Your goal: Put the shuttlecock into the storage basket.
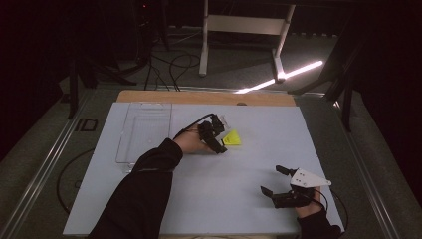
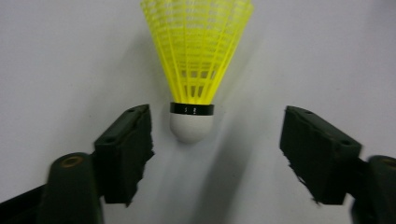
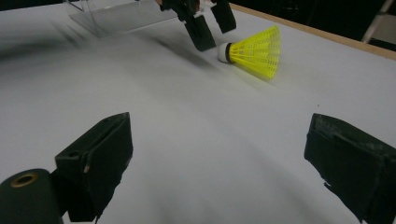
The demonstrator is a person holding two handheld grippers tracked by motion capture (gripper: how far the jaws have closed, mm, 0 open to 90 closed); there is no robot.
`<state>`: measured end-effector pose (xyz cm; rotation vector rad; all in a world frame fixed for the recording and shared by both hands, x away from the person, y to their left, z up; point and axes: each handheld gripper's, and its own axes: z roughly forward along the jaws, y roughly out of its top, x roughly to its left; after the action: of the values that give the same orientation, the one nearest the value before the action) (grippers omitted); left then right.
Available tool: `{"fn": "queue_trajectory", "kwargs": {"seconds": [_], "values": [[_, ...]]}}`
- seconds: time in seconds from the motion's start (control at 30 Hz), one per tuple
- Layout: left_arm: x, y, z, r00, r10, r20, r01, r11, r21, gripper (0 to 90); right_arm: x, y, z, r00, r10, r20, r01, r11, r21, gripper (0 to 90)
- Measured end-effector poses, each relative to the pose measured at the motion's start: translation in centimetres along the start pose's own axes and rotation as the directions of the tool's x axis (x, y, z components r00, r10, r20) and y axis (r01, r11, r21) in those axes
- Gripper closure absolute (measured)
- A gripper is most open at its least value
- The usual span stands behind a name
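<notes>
A yellow shuttlecock (image 1: 232, 138) with a white cork tip lies on its side on the white table (image 1: 249, 164), near the middle. My left gripper (image 1: 222, 135) is open right at its cork end. In the left gripper view the shuttlecock (image 2: 196, 60) points its cork toward me, just ahead of the gap between the spread jaws, touching neither. My right gripper (image 1: 273, 180) is open near the front right of the table, nothing between its jaws. From the right gripper view the shuttlecock (image 3: 254, 50) lies far off with the left gripper (image 3: 212, 29) beside its cork.
A clear plastic tray (image 1: 144, 130) lies on the table's left part, behind the left forearm. The table's wooden back edge (image 1: 204, 96) runs behind it. A white frame (image 1: 244, 30) and cables stand on the floor beyond.
</notes>
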<state>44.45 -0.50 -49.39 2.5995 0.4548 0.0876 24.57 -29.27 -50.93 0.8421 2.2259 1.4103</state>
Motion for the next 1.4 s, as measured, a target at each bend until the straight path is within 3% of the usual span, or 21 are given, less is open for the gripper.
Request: {"fn": "queue_trajectory", "kwargs": {"seconds": [0.13, 0.3, 0.6, 0.93, 1.13, 1.4], "values": [[0.2, -0.1, 0.8, 0.9999, -0.008, -0.007, 0.008, 0.9999, 0.013, 39.1, 0.0, 0.0, 0.0, 1.0000, -0.001, -0.002, 0.001, 1.000, 0.000, 8.0], [0.6, -0.2, 1.4, 0.9998, -0.008, -0.017, 0.009, 0.9996, 0.028, 46.1, 0.0, -0.1, 0.0, 1.0000, 0.002, -0.002, -0.002, 1.000, 0.004, 8.1], [0.8, 0.1, 1.9, 0.9998, -0.017, 0.007, 0.017, 0.9990, 0.041, 59.7, 0.0, -0.1, 0.0, 1.0000, 0.002, -0.003, -0.002, 1.000, 0.005, 8.1], [0.9, 0.6, 2.4, 0.9996, -0.028, 0.009, 0.027, 0.9970, 0.072, 63.0, -0.1, -0.1, 0.0, 1.0000, 0.003, -0.004, -0.003, 1.000, 0.005, 8.2], [0.9, 0.8, 2.3, 0.9998, -0.014, 0.013, 0.012, 0.9953, 0.096, 64.3, 0.0, -0.1, 0.0, 1.0000, 0.002, -0.003, -0.002, 1.000, 0.008, 8.2], [0.9, 0.8, 1.7, 0.9988, -0.020, 0.045, 0.016, 0.9941, 0.108, 65.0, -0.1, 0.0, 0.0, 1.0000, 0.002, -0.001, -0.002, 1.000, 0.005, 8.2]]}}
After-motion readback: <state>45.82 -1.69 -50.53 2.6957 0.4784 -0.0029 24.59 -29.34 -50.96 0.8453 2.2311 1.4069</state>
